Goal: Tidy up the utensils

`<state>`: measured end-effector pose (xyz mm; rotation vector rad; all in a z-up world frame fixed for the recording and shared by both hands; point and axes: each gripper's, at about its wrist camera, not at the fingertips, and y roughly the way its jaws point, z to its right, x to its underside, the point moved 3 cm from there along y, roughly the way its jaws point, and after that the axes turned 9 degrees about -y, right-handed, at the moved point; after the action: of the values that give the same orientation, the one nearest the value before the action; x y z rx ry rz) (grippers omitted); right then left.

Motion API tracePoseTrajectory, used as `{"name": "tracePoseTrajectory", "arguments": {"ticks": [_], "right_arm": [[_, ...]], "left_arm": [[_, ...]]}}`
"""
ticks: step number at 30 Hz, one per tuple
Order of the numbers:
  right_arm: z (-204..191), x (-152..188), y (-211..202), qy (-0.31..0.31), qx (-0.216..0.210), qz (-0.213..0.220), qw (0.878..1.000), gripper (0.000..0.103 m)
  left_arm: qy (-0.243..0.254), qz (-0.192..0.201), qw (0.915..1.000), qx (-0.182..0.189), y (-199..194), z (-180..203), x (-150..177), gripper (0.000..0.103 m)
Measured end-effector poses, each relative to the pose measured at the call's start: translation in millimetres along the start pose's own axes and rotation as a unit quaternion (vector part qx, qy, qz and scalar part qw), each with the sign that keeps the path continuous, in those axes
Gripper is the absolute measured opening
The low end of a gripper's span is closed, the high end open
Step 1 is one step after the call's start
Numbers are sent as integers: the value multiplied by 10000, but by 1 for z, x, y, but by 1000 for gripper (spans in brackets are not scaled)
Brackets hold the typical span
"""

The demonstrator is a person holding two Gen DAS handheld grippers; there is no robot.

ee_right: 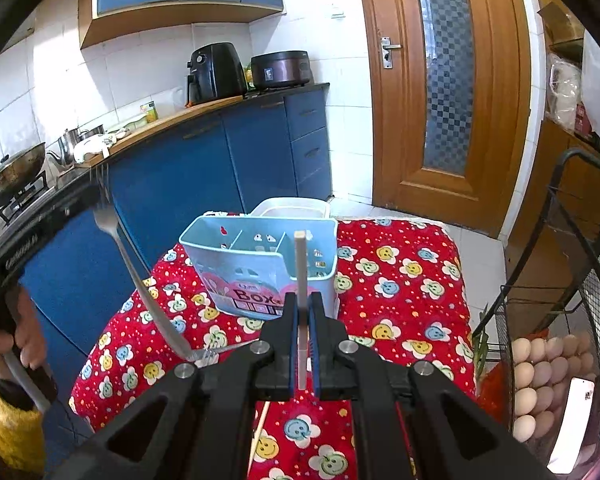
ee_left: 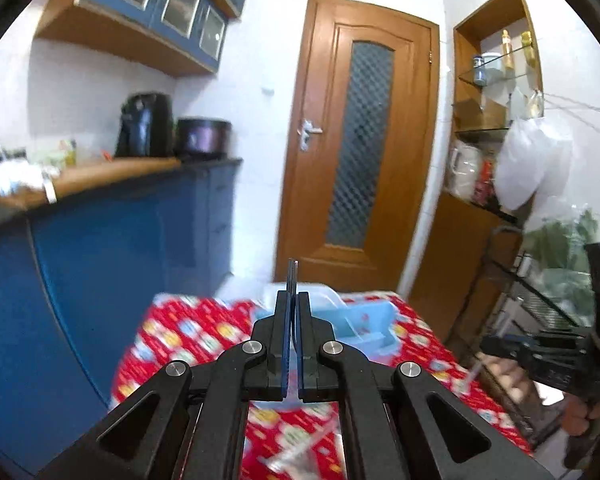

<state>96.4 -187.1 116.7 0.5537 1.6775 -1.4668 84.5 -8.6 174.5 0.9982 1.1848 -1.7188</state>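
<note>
My left gripper (ee_left: 293,294) is shut on a metal fork (ee_right: 140,280), which shows edge-on between its pads. From the right wrist view the fork hangs at the left, tines up and handle slanting down towards the table. My right gripper (ee_right: 301,296) is shut on a pale wooden chopstick (ee_right: 299,264) that stands upright in front of the light-blue utensil box (ee_right: 244,276). The box has several compartments and stands on the red flower-print cloth (ee_right: 400,280). A second fork (ee_right: 210,356) and another chopstick (ee_right: 260,428) lie on the cloth near my right gripper.
A white container (ee_right: 288,204) stands behind the blue box. A wire basket of eggs (ee_right: 540,380) is to the right of the table. Blue cabinets (ee_right: 180,168) with a cluttered counter run along the left, and a wooden door (ee_right: 448,80) is straight ahead.
</note>
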Motion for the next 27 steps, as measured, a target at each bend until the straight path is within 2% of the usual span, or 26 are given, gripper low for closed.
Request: {"name": "tracePoseTrajectory", "arguments": {"ticks": [9, 15, 20, 25, 27], "right_arm": [[2, -26, 6, -101, 70, 76, 9999, 6], [8, -43, 12, -125, 205, 187, 9995, 6], [14, -57, 24, -64, 242, 241, 9994, 6], [14, -71, 39, -273, 502, 328, 9978, 6], [14, -74, 48, -265, 472, 271, 9982, 6]], "left_arm": [[141, 385, 9981, -457, 20, -16, -59, 2], [219, 614, 9959, -630, 37, -22, -86, 2], [303, 538, 9951, -768, 59, -26, -91, 2], [462, 440, 9942, -867, 81, -29, -82, 2], [543, 407, 9936, -905, 89, -29, -75, 2]]}}
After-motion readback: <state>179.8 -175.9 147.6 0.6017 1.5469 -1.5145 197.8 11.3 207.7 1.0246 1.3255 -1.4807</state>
